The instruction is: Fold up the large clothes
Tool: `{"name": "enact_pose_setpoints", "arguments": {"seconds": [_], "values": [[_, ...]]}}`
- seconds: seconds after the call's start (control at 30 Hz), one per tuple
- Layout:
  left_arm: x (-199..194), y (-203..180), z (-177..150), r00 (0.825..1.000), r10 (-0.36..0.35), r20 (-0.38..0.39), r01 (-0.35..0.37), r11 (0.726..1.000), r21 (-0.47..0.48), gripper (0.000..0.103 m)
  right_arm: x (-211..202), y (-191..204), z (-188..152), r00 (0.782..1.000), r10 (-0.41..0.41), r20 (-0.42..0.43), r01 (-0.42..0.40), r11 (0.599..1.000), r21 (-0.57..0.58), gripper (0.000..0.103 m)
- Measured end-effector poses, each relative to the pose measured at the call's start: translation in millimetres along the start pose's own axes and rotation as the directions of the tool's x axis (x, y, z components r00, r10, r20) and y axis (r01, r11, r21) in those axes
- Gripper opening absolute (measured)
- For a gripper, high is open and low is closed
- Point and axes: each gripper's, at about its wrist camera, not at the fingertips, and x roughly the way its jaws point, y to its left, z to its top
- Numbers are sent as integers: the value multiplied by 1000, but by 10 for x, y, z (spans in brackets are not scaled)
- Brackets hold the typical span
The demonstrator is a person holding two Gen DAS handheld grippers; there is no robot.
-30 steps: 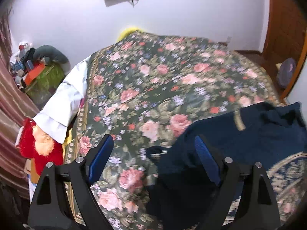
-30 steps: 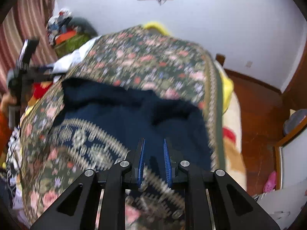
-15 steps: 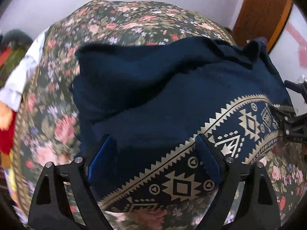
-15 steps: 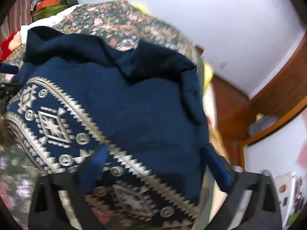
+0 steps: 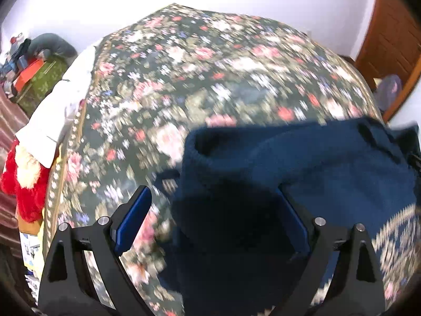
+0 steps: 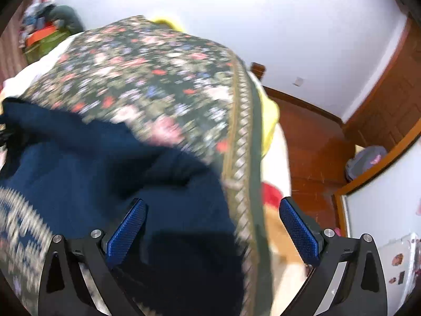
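Observation:
A navy blue garment (image 5: 302,173) with a cream patterned band lies bunched on a bed with a dark floral cover (image 5: 210,73). My left gripper (image 5: 213,223) is open, its blue pads wide apart, with the garment's left part lying between and below them. In the right wrist view the same garment (image 6: 110,168) fills the lower left. My right gripper (image 6: 210,226) is open above the garment's right edge, near the bed's right side. Both views are motion-blurred.
A white cloth (image 5: 55,105) and a red plush toy (image 5: 23,173) lie at the bed's left side. Clutter (image 5: 34,60) sits in the far left corner. Wooden floor (image 6: 315,142) and a wooden door (image 6: 389,100) are to the right of the bed.
Both grippers have pulled back and tilted up; the garment now sits lower in view and more of the floral cover shows. The right gripper went from shut to open a second ago.

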Motion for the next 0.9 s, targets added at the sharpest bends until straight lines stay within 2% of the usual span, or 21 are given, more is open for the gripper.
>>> {"name": "enact_pose_setpoints", "arguments": {"seconds": [0.1,0.2,0.27,0.33,0.57,0.7,0.8,0.9], "values": [[-3,184,205,998,61,35,-59,997,-58,94,85,-210,190,999,-53,9,52,995,85,100],[-74,421,300,991,123,56,-116,986,-124,94,-17,-396,258,998,-34,45,24,981,190,100],[-151,533,276,990,122,66,-112,984,-139,94,-167,-431,233,996,-39,85,21,979,201,100],[-228,569,204,990,117,74,-107,985,-132,94,-332,-365,188,993,-38,115,20,987,159,100],[-577,442,-345,996,-13,91,22,996,-90,94,-791,181,-53,984,83,155,-78,996,-34,101],[-729,353,-689,990,-109,84,118,986,-115,94,-941,508,-185,975,177,134,-166,983,-83,101],[-719,316,-957,977,-210,27,212,959,-187,94,-924,769,-268,969,225,100,-215,972,-99,101],[-647,297,-1231,952,-307,-16,291,915,-280,94,-786,1039,-363,968,249,31,-243,961,-131,101]]}}
